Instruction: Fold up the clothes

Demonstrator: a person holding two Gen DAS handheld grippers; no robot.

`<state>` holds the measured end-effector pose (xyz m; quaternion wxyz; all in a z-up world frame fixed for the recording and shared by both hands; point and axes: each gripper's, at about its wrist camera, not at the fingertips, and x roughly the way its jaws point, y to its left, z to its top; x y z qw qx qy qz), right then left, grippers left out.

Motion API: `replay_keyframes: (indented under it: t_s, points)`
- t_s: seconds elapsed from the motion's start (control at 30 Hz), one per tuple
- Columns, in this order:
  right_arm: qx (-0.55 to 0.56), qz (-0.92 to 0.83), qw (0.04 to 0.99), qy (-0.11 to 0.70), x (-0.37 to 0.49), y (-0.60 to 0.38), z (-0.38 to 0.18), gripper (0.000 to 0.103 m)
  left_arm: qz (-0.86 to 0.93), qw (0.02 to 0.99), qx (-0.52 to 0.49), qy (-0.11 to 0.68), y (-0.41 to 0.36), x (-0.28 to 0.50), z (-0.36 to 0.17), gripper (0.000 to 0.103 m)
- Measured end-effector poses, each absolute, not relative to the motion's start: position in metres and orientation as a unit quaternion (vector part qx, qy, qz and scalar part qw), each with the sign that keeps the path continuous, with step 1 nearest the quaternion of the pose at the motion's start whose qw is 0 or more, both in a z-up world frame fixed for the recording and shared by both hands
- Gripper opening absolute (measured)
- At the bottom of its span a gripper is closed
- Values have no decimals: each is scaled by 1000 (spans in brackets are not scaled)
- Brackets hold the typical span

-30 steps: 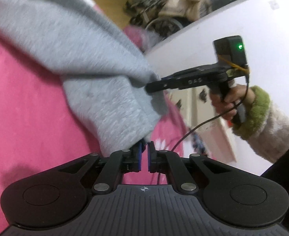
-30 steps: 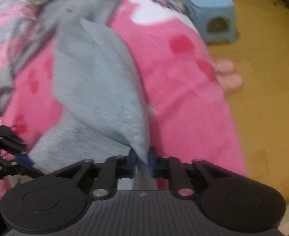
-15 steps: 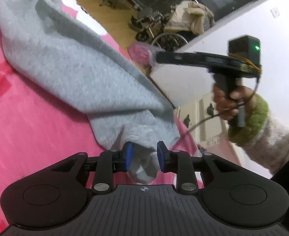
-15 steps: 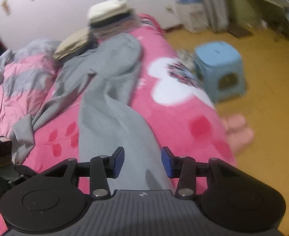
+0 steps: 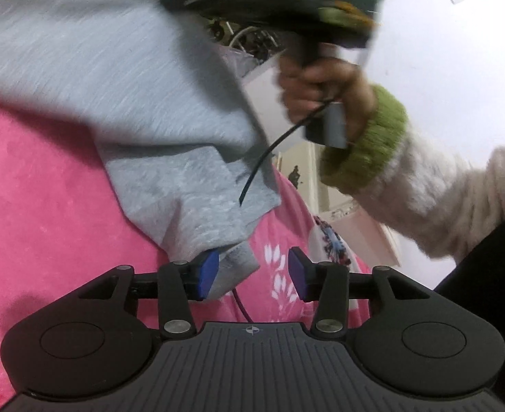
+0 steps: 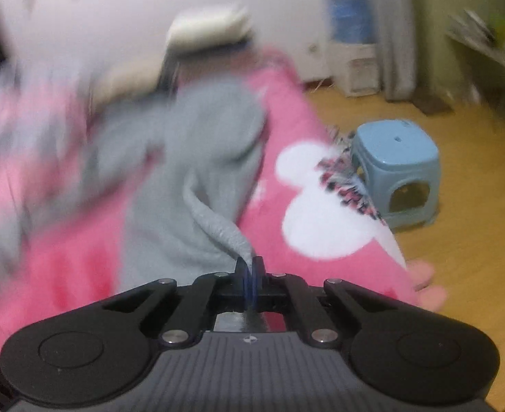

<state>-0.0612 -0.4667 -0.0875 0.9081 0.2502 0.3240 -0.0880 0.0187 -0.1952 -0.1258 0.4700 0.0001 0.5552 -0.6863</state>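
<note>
A soft grey knit garment lies rumpled across a pink fleece bed cover, filling the frame's upper left, not yet folded. The left gripper is opening, a hem corner beside its left pad. The right gripper pinches a raised fabric ridge at bottom centre.

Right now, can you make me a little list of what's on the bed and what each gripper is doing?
garment: grey garment lying on the bed
bed cover: pink blanket
left gripper: jaws opening, cloth corner beside one pad, not pinched
right gripper: shut on a fold of the grey garment
floor: blue stool beside the bed
</note>
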Motion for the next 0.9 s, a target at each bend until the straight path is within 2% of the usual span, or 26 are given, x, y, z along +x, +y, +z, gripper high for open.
replay_keyframes:
  t_s: [0.2,0.33,0.4,0.43,0.47,0.5,0.7,0.8,0.9]
  points:
    - [426,-163,840,294,-94,-536,-135,2,-666,482,-19,569,-195,30,-135,44]
    - [453,-198,819,291,-103,-558,-154,3,-646,504,-33,573,-176,51,-141,44]
    - [446,-216,810,314,-101,-562,-160,14,-632,519,-41,574,-171,58,-141,44]
    - [447,-226,804,322,-102,-565,-160,26,-627,525,-43,574,-167,61,-138,44]
    - [442,-238,802,323,-103,-566,-158,38,-622,530,-44,575,-164,64,-137,44]
    - [434,-251,804,321,-106,-565,-154,41,-618,534,-44,575,-161,66,-136,44]
    - [322,-194,870,320,-122,-517,-90,44,-600,548,-36,582,-163,64,-142,44]
    - [244,-90,897,357,-115,-457,-66,50,-571,565,-16,595,-159,66,-145,44]
    - [162,10,896,413,-103,-395,-64,50,-547,578,-19,605,-152,72,-145,44]
